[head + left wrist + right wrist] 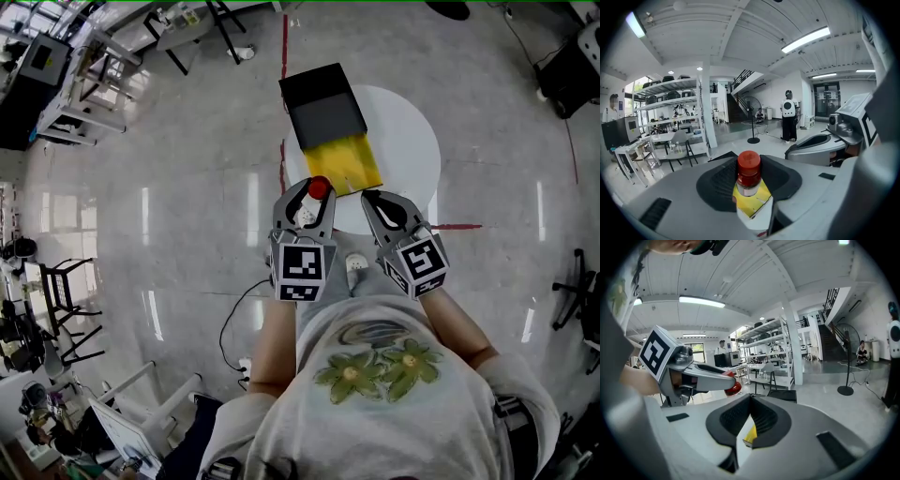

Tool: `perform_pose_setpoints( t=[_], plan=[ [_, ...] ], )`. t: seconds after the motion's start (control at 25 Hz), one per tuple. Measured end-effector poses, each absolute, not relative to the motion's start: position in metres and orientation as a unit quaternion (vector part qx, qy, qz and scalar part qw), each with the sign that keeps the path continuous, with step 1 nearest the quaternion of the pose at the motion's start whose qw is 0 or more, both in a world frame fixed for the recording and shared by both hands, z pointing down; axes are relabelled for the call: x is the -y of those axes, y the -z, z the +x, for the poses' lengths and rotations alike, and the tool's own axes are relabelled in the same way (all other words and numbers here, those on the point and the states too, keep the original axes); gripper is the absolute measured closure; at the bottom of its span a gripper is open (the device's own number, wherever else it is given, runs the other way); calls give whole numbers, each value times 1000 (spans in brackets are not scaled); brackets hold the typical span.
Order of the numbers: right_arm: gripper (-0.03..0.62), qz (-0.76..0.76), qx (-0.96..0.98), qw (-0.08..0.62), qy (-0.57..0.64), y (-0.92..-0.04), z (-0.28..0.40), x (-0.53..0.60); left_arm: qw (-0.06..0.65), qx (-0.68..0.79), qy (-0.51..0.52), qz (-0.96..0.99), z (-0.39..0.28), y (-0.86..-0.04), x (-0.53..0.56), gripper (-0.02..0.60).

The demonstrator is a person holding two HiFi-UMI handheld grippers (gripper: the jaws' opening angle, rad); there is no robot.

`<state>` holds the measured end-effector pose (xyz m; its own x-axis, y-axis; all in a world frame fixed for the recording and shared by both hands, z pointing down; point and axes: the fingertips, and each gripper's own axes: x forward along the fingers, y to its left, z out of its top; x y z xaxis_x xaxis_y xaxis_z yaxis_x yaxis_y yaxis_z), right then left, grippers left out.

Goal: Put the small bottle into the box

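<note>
Head view: left hand-held gripper [307,201] grasps small bottle [319,188] near box [349,161] edge; right hand-held gripper [379,201] clenched.

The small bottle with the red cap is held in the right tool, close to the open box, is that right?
No. The small bottle is held in the left tool, not the right; the left gripper view shows the jaws shut on it. It is indeed close to the open box.

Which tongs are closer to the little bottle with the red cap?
Left. The left tongs grip the small bottle between their pads. The right tongs hold nothing and sit apart, to its right in the head view.
</note>
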<state>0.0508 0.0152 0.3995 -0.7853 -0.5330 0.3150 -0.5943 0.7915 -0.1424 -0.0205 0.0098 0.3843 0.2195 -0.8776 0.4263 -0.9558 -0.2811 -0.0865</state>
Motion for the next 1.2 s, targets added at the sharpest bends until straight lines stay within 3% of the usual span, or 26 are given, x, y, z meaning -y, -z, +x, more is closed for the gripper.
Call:
perform_pose_setpoints(
  t=[1.2],
  plan=[
    [588,317,919,171,-159,-447,14,42,133,547,-217,798,-56,-431,39,433]
  ],
)
